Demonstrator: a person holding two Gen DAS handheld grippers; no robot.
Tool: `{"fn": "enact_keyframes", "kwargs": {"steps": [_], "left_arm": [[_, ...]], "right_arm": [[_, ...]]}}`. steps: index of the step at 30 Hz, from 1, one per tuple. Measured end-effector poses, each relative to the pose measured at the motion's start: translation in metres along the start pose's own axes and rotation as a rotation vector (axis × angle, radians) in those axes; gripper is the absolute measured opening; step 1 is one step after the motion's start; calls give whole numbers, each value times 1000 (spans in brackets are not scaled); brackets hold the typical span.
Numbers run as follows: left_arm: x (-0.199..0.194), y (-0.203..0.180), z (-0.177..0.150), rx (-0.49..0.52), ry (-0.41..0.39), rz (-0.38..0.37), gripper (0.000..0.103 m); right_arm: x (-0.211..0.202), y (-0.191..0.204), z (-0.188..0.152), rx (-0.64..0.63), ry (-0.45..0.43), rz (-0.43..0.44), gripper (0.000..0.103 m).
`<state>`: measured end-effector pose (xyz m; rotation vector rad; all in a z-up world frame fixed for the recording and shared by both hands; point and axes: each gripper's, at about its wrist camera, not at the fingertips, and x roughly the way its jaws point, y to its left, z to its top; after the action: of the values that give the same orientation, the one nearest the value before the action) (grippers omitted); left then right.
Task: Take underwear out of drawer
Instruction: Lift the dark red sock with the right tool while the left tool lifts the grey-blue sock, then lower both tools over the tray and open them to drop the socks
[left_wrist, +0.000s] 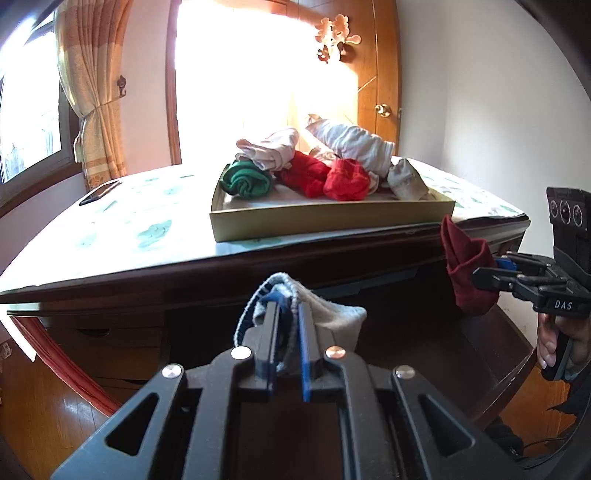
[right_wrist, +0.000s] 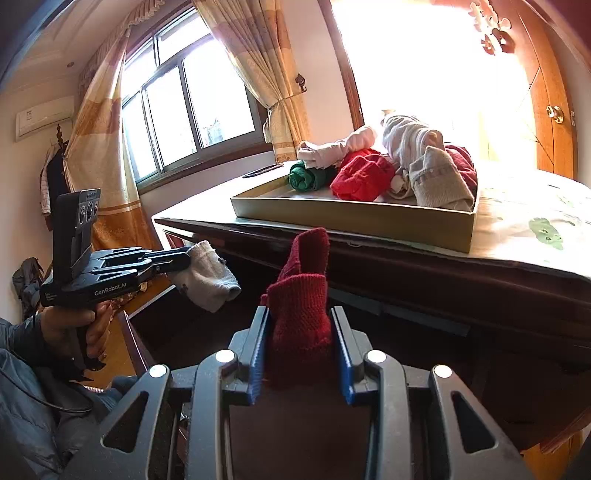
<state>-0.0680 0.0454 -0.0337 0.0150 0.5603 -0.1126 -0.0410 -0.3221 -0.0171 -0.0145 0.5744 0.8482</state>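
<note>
left gripper (left_wrist: 286, 321): fingers basically pressed together, pinching a grey garment (left_wrist: 332, 314) with a blue-trimmed edge. The cloth bunches up over the fingertips and hangs off toward 3 o'clock.
right gripper (right_wrist: 300, 325): fingers a bit apart, blue pads (right_wrist: 258, 354) clamped on both sides of a dark red knit garment (right_wrist: 301, 295), which sticks up toward 12 o'clock.
seen from the other side: in the left wrist view the right gripper (left_wrist: 480, 275) sits at 3 o'clock with the red piece; in the right wrist view the left gripper (right_wrist: 184, 258) sits at 9 o'clock with the grey one.
drawer (left_wrist: 406, 325): dark and open, right under both grippers; both garments hang in the air over it.
tray (left_wrist: 325, 219): on the tabletop at 12 o'clock, piled with green, red and whitish rolled clothes.
hands: one hand (right_wrist: 74, 325) on each grip handle.
</note>
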Motion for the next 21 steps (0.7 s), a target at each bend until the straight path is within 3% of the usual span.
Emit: {"fn": "enact_keyframes", "kwargs": {"steps": [21], "left_arm": [[-30,11,87,54,-169,30,7]], "right_arm": [[4,16,87,-68,-90,-10,35]]}}
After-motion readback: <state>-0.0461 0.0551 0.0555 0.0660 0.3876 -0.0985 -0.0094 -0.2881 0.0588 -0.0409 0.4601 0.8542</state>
